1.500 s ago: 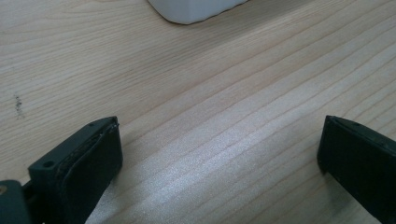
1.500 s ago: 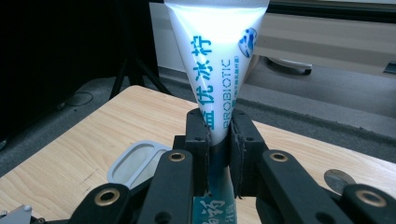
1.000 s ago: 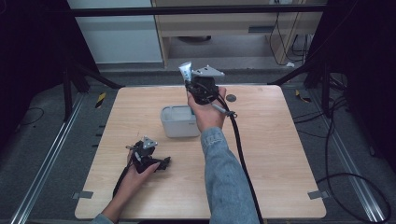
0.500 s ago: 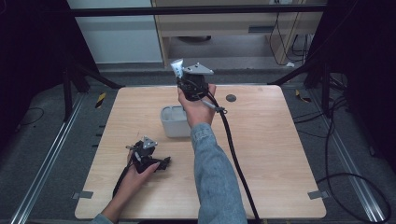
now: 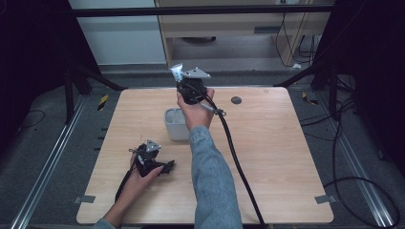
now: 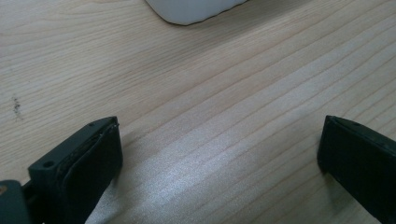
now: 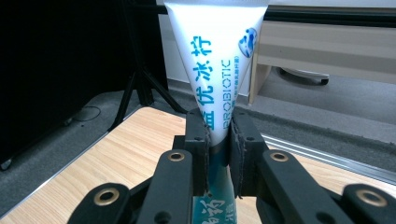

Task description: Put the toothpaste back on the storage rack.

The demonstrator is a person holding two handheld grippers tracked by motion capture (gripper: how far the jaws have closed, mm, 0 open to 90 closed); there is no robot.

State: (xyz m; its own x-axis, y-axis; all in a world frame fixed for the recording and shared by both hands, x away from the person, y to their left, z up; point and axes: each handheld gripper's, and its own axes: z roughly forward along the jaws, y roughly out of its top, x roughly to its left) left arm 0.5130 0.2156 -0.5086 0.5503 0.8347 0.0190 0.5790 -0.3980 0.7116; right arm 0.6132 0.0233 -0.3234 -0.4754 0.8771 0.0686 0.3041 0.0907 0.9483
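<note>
So the wooden table (image 5: 267, 157) took up most of the high view, with the white cup-like container (image 5: 175, 125) sitting left of centre on it. Compared with a second before, the big change was the right arm: the sleeve (image 5: 212, 181) had swung left, and the right gripper (image 5: 184, 82) had drifted from right of the container to a spot above the far edge of the table, just past the container's far side. The container itself hadn't budged.

That gripper was clamped on a white toothpaste tube (image 7: 219, 60) with blue lettering. In the right gripper view the jaws pinched it low on its body, and the flat crimped end stood up and fanned out wide above them. Seen from above, the tube (image 5: 176, 72) poked up off the gripper, clear of the table.

My read: the tube was getting carried over to be dropped into the container, and the leftward move meant it was close to lined up but not yet lowered in.

The left gripper (image 5: 148, 160) sat parked on the near left of the table, same as earlier, jaws spread wide with only bare wood between them and the container's rim (image 6: 196, 11) just ahead.
</note>
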